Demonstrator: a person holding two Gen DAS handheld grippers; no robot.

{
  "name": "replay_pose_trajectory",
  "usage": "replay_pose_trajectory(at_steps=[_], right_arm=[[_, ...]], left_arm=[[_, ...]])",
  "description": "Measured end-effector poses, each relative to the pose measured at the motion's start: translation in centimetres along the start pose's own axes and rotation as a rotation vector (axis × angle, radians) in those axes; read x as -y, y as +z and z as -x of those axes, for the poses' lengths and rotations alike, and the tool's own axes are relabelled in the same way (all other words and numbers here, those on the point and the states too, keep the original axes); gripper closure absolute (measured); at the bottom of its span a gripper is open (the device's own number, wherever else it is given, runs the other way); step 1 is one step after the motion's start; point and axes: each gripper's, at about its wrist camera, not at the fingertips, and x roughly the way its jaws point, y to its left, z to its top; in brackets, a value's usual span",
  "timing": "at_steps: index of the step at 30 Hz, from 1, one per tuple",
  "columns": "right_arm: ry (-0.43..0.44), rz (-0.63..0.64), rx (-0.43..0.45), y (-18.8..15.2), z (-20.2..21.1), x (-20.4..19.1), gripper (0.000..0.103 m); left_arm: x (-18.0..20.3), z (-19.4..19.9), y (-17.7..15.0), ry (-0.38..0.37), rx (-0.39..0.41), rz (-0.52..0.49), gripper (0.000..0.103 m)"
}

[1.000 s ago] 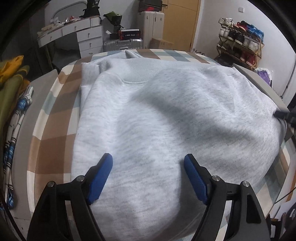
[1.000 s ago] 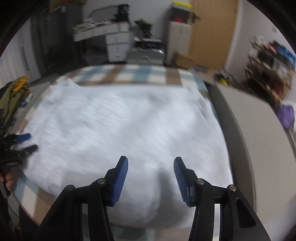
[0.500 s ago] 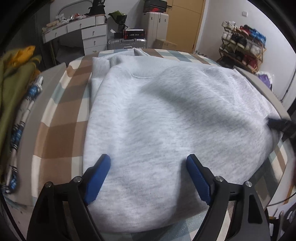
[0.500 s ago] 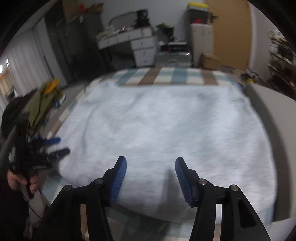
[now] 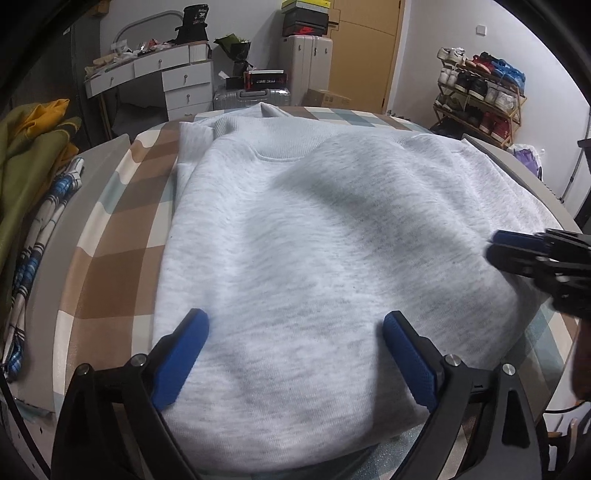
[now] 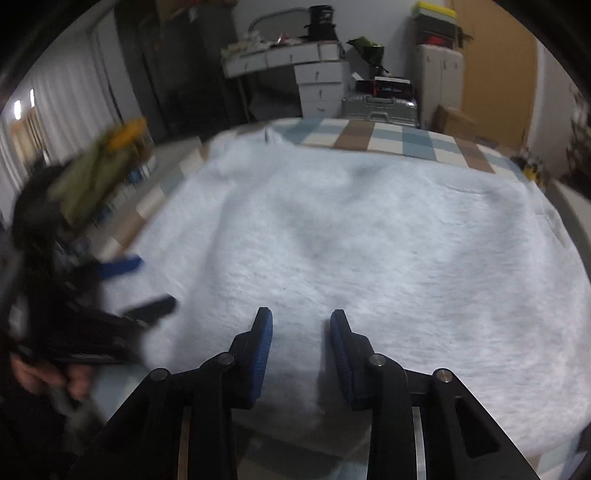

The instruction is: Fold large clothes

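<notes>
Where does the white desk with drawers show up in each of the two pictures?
Left wrist view: desk at the upper left, behind the grey sweatshirt.
Right wrist view: desk at the top centre, blurred.
Shared landmark: the silver suitcase just right of the desk.

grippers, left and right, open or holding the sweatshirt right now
left gripper: wide, jaws opening, holding nothing, over the grey sweatshirt.
right gripper: jaws closing, nothing gripped.

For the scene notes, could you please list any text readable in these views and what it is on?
"36": white print on the black item atop the dresser; uncertain.
White lettering on the black-and-red box above the silver suitcase: too small to read.
The grey sweatshirt shows no text.
</notes>
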Motion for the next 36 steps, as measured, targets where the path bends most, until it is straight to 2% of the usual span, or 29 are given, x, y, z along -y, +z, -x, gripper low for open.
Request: replay_pose_trajectory(at_steps=[4, 6, 8, 10, 11, 13, 16, 17, 19, 20, 21, 22, 24, 25, 26, 29, 32, 33, 36], right_arm=[[-0.079, 0.025, -0.059, 1.4, -0.4, -1.2, 0.072], [-0.027, 0.039, -0.023, 2.3, 0.9, -2.0, 0.078], [-0.048, 0.035, -0.002, 3.4, 0.7, -2.1, 0.076], [-0.067, 0.024, -0.044, 3.8, -0.6, -1.3, 0.076], [-0.047, -0.010, -0.123, 3.7, -3.0, -0.6, 0.076], [-0.022, -0.052, -0.099, 3.7, -3.8, 0.3, 0.075], [-0.036, -0.053, -0.185, 5.4, -4.3, 0.4, 0.076], [-0.049, -0.034, -0.168, 6.4, -3.8, 0.2, 0.075], [-0.044, -0.023, -0.115, 7.8, -3.2, 0.1, 0.069], [-0.050, -0.012, -0.101, 8.6, -3.7, 0.1, 0.060], [-0.065, -0.009, -0.095, 9.2, -4.4, 0.2, 0.057], [-0.074, -0.012, -0.104, 9.4, -5.5, 0.5, 0.057], [-0.054, -0.032, -0.210, 9.0, -9.6, 1.2, 0.052], [-0.061, -0.016, -0.162, 9.0, -9.3, 0.9, 0.052], [-0.069, -0.004, -0.179, 9.1, -9.6, 0.8, 0.052], [-0.050, -0.032, -0.130, 8.4, -7.7, 1.2, 0.052], [0.021, -0.094, 0.026, 6.1, -3.0, 2.5, 0.054], [0.040, -0.122, 0.106, 4.5, -0.8, 3.5, 0.049], [0.029, -0.160, 0.244, 1.4, 3.2, 5.7, 0.032]], left_arm=[[-0.1, 0.1, -0.1, -0.007, 0.007, 0.004, 0.010], [-0.2, 0.2, -0.2, -0.016, 0.012, 0.010, 0.010], [-0.3, 0.3, -0.2, -0.027, 0.016, 0.016, 0.010], [-0.3, 0.3, -0.3, -0.031, 0.018, 0.017, 0.010], [-0.3, 0.3, -0.3, -0.030, 0.017, 0.016, 0.010], [-0.2, 0.3, -0.3, -0.028, 0.018, 0.011, 0.010], [-0.1, 0.3, -0.3, -0.031, 0.018, 0.012, 0.010], [-0.1, 0.3, -0.4, -0.033, 0.019, 0.014, 0.010], [-0.2, 0.4, -0.4, -0.038, 0.021, 0.018, 0.010], [-0.1, 0.4, -0.4, -0.037, 0.020, 0.018, 0.010], [-0.1, 0.4, -0.4, -0.036, 0.020, 0.017, 0.010], [-0.1, 0.4, -0.4, -0.034, 0.020, 0.016, 0.010], [0.0, 0.3, -0.4, -0.033, 0.018, 0.016, 0.010], [0.0, 0.4, -0.5, -0.031, 0.021, 0.015, 0.010], [0.1, 0.3, -0.5, -0.031, 0.017, 0.016, 0.010], [0.3, 0.3, -0.5, -0.019, 0.016, 0.011, 0.010], [0.4, 0.3, -0.5, -0.013, 0.014, 0.009, 0.010], [0.4, 0.3, -0.5, -0.012, 0.014, 0.010, 0.010], [0.6, 0.2, -0.5, -0.008, 0.010, 0.005, 0.008]])
